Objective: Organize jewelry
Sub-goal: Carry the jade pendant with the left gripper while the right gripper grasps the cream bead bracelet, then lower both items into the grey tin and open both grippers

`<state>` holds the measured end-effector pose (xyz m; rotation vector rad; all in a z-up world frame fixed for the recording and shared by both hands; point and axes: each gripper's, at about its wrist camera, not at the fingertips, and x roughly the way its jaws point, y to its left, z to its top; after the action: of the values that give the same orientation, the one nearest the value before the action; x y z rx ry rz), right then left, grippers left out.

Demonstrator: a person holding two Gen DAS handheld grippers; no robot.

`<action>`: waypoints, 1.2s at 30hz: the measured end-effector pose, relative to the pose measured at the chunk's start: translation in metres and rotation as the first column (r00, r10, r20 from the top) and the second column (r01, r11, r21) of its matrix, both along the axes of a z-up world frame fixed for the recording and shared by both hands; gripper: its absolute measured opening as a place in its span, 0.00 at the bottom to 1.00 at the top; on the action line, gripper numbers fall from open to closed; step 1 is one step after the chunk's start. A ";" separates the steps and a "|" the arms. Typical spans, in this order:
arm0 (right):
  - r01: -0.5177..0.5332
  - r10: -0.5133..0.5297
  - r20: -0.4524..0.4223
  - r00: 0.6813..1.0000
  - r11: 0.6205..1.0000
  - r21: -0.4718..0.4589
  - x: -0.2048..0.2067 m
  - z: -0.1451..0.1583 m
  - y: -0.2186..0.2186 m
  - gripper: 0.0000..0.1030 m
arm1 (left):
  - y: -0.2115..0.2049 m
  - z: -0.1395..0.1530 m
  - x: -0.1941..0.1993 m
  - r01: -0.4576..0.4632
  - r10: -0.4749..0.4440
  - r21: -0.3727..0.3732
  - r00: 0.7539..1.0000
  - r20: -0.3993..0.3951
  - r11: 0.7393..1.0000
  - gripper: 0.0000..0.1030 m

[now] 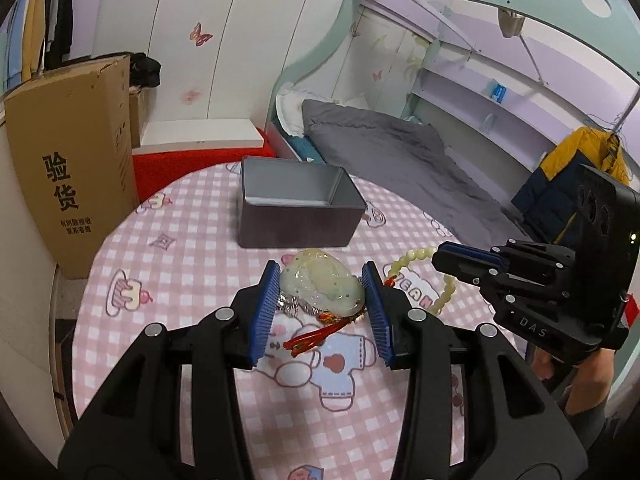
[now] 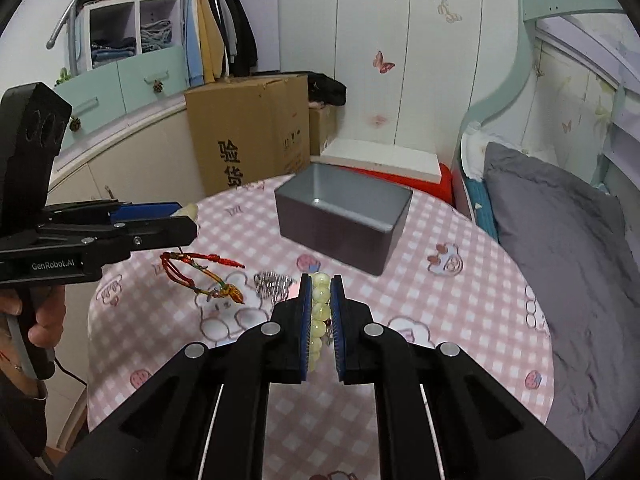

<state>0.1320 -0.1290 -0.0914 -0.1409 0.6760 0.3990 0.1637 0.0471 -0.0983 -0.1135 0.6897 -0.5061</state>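
Left gripper (image 1: 322, 304): jaws spread wide around the pale jade pendant (image 1: 320, 284), pads not clearly pressing it (pendant lies on the pink checked tablecloth (image 1: 192, 248)).
Right gripper (image 2: 321, 320): 2 pads clamped on the yellow bead bracelet (image 2: 320, 304).
Grey box (image 2: 344, 216): open-topped, behind both.
Red cord (image 2: 192, 268): beside silver chain (image 2: 276, 283).

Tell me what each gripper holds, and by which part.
Right gripper: shut on the pale bead bracelet, a stretch of its beads between the fingers. Left gripper: fingers flank the jade pendant; contact cannot be told.
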 end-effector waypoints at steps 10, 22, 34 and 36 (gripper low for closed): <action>-0.006 0.001 0.061 0.998 0.997 0.074 0.056 0.030 -0.005 0.08 | -0.019 0.040 0.058 0.038 -0.038 0.004 0.997 0.063 0.999 0.40; 0.038 -0.043 0.053 0.998 0.994 0.098 0.128 0.010 -0.003 0.08 | -0.055 0.017 0.153 0.012 -0.013 0.063 1.000 0.017 0.998 0.40; 0.047 -0.041 -0.061 0.997 0.994 0.098 0.140 -0.037 -0.006 0.08 | -0.063 -0.038 0.176 0.018 -0.004 0.127 0.994 -0.106 0.992 0.41; 0.050 -0.043 -0.068 0.997 0.994 0.102 0.140 -0.039 -0.006 0.08 | -0.063 -0.043 0.177 0.022 -0.006 0.128 0.992 -0.123 0.992 0.41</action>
<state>0.2718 -0.1351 -0.1301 -0.0133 0.7206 0.3945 0.3407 -0.0157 -0.1408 -0.0185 0.8423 -0.4692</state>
